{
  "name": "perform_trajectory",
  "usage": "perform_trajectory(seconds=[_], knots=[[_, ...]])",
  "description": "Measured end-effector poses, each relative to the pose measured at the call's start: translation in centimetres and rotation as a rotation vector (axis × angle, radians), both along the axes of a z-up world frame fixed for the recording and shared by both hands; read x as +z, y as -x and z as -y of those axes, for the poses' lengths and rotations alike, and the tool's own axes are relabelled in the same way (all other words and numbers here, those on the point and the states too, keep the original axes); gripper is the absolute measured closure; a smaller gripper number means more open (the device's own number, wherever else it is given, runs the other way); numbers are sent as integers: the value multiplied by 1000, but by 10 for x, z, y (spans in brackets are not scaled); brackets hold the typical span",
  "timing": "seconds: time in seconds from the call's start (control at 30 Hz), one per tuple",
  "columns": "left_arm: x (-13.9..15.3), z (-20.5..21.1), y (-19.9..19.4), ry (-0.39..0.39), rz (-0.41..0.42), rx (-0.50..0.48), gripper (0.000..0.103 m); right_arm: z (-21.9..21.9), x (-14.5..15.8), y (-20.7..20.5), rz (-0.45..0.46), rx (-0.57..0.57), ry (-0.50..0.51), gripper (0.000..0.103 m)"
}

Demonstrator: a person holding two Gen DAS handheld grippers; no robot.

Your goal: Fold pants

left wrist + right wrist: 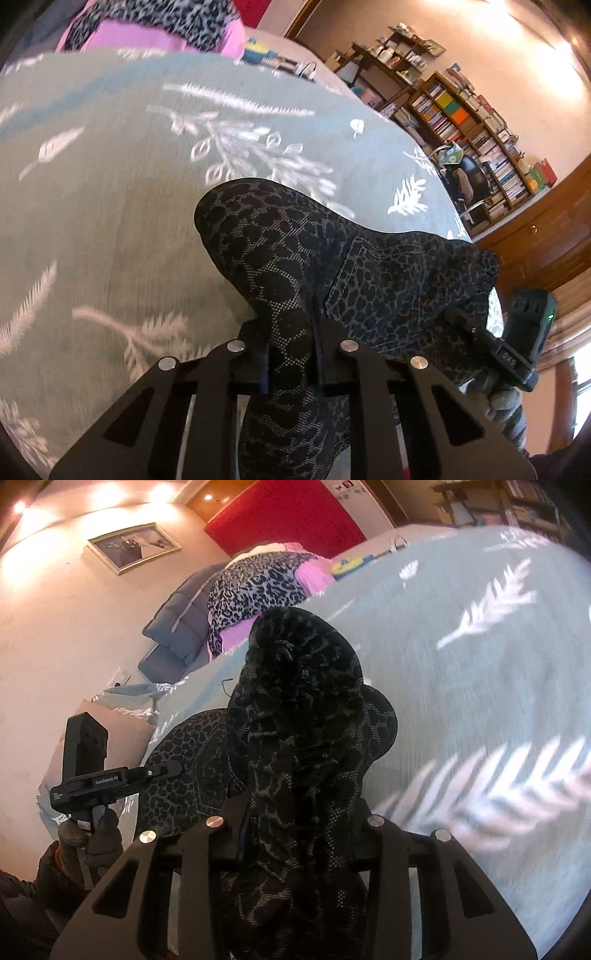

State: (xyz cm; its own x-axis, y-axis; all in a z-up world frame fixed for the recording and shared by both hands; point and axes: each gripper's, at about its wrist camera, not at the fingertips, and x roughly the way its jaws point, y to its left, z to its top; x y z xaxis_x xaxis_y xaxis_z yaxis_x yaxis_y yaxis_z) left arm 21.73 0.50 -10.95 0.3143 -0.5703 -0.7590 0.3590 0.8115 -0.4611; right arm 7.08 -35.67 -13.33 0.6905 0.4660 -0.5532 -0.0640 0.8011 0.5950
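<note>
step: carrying pants | we held leopard-print pants (280,258) clamped in left gripper (290,354) and right gripper (295,834) | pants stretched between us, above bed (110,221)

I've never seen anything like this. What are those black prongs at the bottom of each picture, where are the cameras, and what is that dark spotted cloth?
There is no robot here. A person holds a hand-operated gripper in each hand, and each gripper carries a wide-angle camera looking forward along its two fingers. The black prongs are those fingers and their linkage.

One picture is from the left gripper, the other from the right gripper. Each also catches the other gripper off to the side, held in a gloved hand.

The dark spotted cloth is the pants, which are to be folded. Both grippers are shut on them, lifting the fabric above a bed with a grey-green leaf-print cover. Further back on the bed lie a leopard-print cloth and something pink beneath it. A bookshelf stands behind.
</note>
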Motion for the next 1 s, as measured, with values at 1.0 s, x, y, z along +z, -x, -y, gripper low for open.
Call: perform_trajectory(seconds=[1.0], knots=[[-62,105,-259,-41,113,37,81,96,-46,-302,-76,-118,161,60]])
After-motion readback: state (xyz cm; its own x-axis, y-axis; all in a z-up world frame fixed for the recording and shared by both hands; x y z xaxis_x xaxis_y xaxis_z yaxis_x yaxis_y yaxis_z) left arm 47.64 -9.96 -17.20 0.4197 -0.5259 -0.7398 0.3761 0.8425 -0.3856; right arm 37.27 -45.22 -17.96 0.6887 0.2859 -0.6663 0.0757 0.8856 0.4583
